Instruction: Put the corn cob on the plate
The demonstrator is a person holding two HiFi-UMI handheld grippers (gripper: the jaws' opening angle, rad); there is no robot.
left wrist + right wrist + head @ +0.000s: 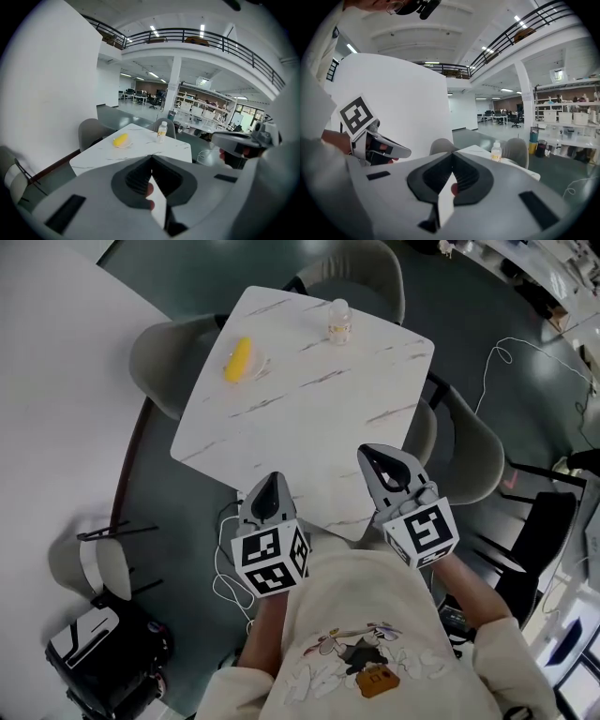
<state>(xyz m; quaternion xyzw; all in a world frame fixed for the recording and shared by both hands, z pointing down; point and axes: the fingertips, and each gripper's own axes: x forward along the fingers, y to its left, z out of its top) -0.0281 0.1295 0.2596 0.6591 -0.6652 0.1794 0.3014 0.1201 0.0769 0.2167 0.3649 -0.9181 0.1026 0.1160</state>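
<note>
Head view: bottle (338, 322) stands well apart from corn cob (238, 359) on plate (262, 367).

Bright, even indoor light from ceiling strip lights (152, 29); no hard shadows. Pale desk (309, 381) nearly washed out in head view, faint veining readable; floor (469, 306) much darker. Gripper views fisheye: black vignette at corners, railing (197, 33) bowed. Left gripper (151, 157) and right gripper (452, 154) close to lens, soft; hall behind sharper.
</note>
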